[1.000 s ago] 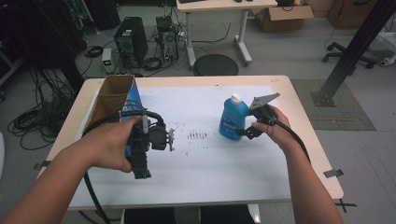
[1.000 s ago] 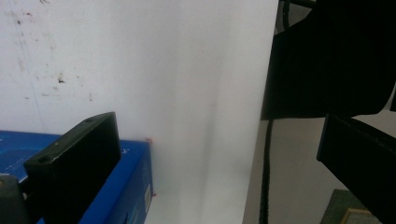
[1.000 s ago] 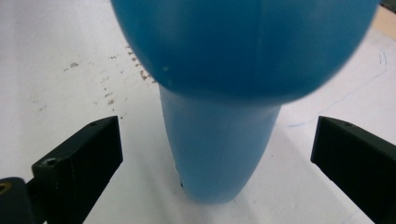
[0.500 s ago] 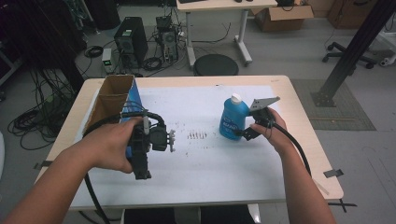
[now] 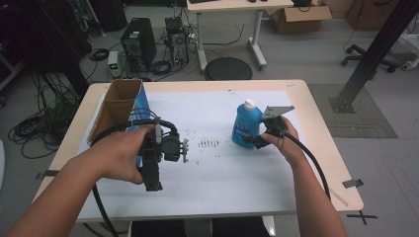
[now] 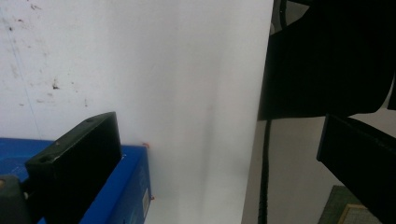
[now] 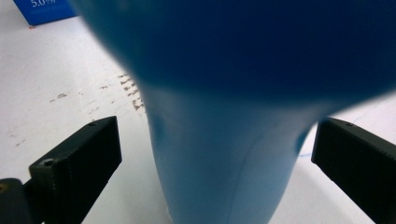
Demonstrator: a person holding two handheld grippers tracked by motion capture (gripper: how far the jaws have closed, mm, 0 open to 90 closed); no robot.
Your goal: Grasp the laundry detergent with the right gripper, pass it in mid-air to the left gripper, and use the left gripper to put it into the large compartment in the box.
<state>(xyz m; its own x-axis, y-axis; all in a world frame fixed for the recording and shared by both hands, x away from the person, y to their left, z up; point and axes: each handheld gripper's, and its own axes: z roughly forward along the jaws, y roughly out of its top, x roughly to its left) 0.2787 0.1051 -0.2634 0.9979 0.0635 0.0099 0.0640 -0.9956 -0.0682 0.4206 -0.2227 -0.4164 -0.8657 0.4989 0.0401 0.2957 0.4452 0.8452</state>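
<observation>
A blue bottle (image 5: 245,127) with a white cap stands upright on the white sheet, right of centre. My right gripper (image 5: 258,139) is at its lower right side. In the right gripper view the bottle (image 7: 219,154) stands between the wide-apart jaws of the right gripper (image 7: 217,135), touching neither. An open cardboard box with a blue side (image 5: 118,104) stands at the table's left. My left gripper (image 5: 149,165) is held just in front of it, jaws apart. In the left gripper view the left gripper (image 6: 217,135) is open and holds nothing, and the blue box (image 6: 128,186) lies behind its left jaw.
Dark specks (image 5: 210,143) mark the white sheet (image 5: 217,182) between the two grippers. The table's front edge (image 5: 222,213) is close to the person. Beyond the table are a round stool (image 5: 228,68), a computer tower (image 5: 136,45) and floor cables.
</observation>
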